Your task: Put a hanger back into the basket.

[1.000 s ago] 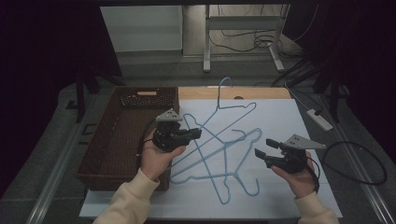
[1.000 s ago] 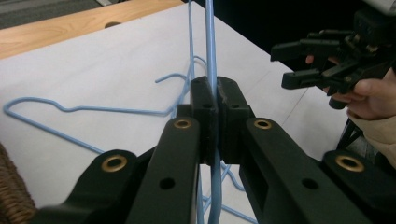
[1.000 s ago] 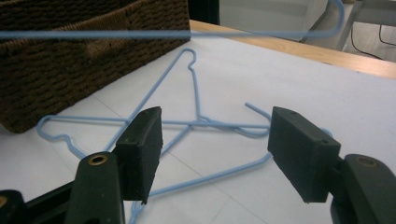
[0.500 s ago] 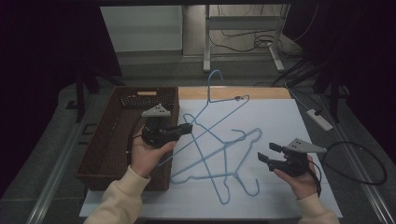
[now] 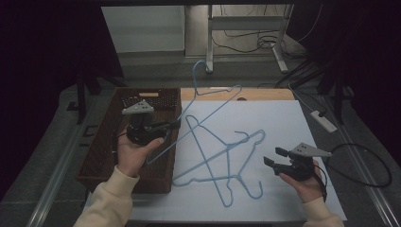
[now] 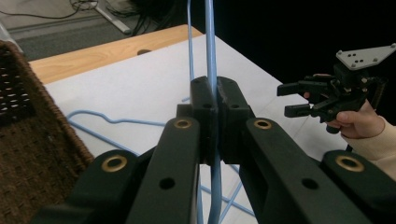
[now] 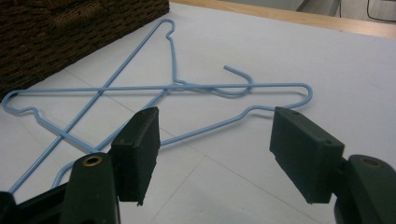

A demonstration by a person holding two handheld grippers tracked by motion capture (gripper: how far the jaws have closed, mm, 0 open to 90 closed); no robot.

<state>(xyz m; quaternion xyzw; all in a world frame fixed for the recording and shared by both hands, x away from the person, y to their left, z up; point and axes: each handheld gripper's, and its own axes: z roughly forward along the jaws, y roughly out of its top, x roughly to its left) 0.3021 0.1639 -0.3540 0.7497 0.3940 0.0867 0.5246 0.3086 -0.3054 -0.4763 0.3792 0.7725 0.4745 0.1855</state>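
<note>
My left gripper [image 5: 174, 125] is shut on a light blue wire hanger [image 5: 213, 105] and holds it tilted in the air, its lower end over the basket's right edge and its hook [image 5: 198, 66] pointing away. In the left gripper view the wire [image 6: 208, 42] runs straight up between the closed pads of my left gripper [image 6: 212, 95]. Two more blue hangers [image 5: 222, 156] lie crossed on the white sheet [image 5: 288, 123]. My right gripper [image 5: 270, 157] hovers open to their right, nothing between its jaws. In the right gripper view it [image 7: 217, 144] faces the crossed hangers [image 7: 224, 86].
A brown woven basket [image 5: 101, 142] stands at the left beside the sheet, its wall [image 7: 70, 28] beyond the hangers. A bare wooden strip [image 5: 265, 93] runs along the table's far edge. A white power strip [image 5: 323, 120] and cables lie off the right side.
My left gripper has carried its hanger up and to the left, off the other two and toward the basket. The right gripper has hardly moved.
</note>
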